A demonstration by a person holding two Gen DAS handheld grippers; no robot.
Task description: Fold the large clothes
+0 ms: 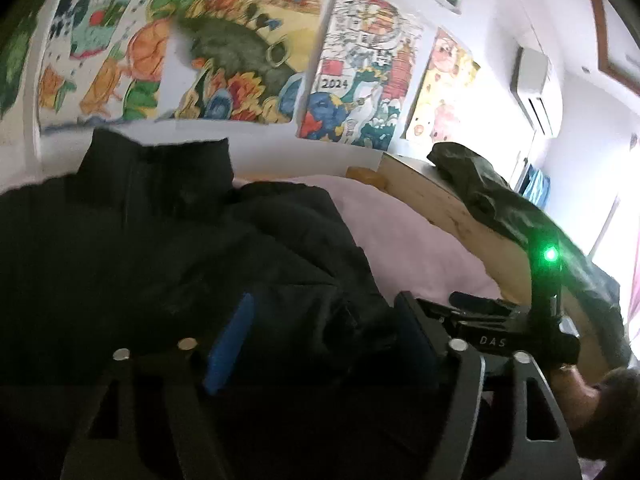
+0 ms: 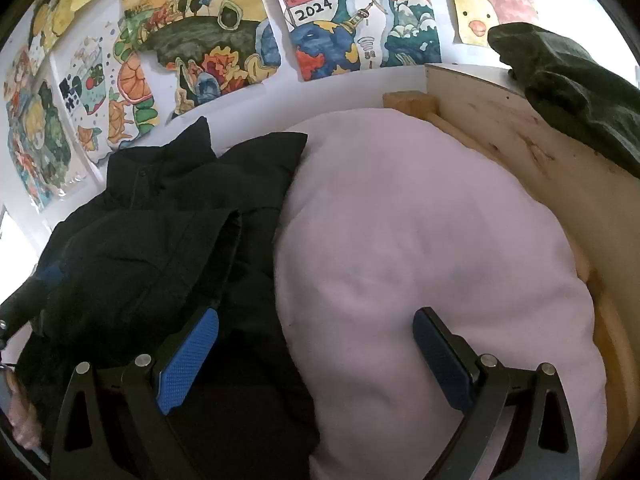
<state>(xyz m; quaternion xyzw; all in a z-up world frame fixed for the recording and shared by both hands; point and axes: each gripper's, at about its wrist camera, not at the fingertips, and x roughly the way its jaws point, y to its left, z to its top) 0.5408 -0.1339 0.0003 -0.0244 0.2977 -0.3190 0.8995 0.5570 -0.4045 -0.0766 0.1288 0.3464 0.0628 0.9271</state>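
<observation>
The black jacket (image 1: 168, 248) lies under the wide-apart left gripper (image 1: 320, 336), long axis toward twelve o'clock; the right gripper (image 2: 316, 356), also spread and empty, is beside its hem.

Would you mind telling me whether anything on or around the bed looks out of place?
A dark green garment is slung over the wooden bed board instead of lying on the pink bedding beside the black jacket.

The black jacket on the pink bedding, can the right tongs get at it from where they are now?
Probably yes. The right tongs stand open right over the black jacket, whose edge lies between the blue pads on the pink bedding, with nothing in the way.
</observation>
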